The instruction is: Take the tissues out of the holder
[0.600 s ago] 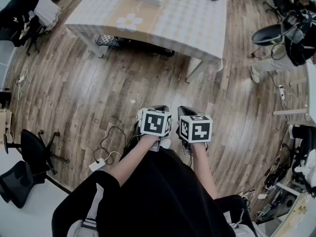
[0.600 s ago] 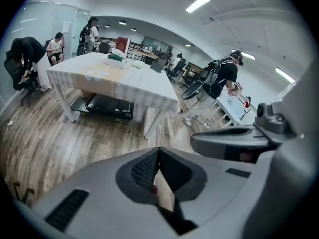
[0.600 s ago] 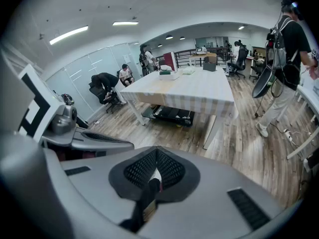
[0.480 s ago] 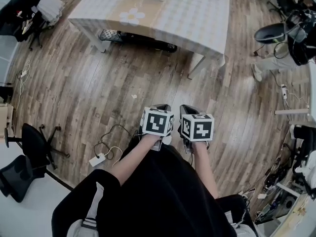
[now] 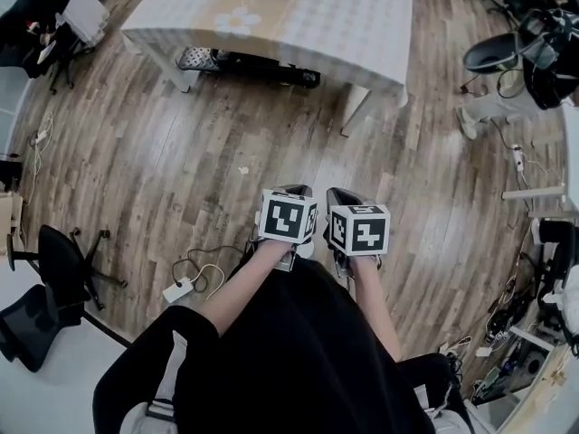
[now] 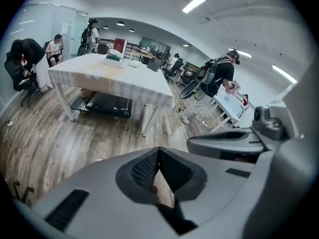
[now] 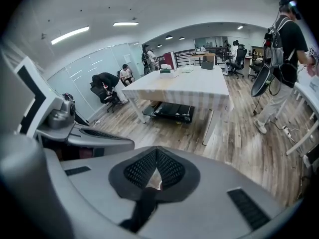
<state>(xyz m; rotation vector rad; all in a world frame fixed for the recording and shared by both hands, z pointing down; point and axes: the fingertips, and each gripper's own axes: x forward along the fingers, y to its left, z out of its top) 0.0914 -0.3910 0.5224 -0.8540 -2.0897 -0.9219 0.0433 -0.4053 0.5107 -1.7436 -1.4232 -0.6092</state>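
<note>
Between the left jaws: nothing. The left gripper has its ribbed pads met at the tips, and only floor shows through the small gap behind them.
Between the right jaws: nothing. The right gripper is closed tip to tip in the same way and carries nothing.
Grippers together: side by side, close but not touching, held low in front of the person's dark-clothed body. Their marker cubes face up and both point toward the table.
Beneath them: wooden floor.
Tissue holder: stands on the tabletop near its far edge, well apart from both grippers. The head view cuts it off at the top edge, and single tissues are too small to make out.
Table: covered in a pale checked cloth.
Flower-shaped mat: on the tabletop toward the near left corner.
Under the table: a low black trolley.
Floor beside the person: loose cables with a white plug lie left of the left forearm, and a black office chair is farther left.
Others in the room: a standing person in black wearing a headset is off the table's right end. A seated person is beyond its left end.
</note>
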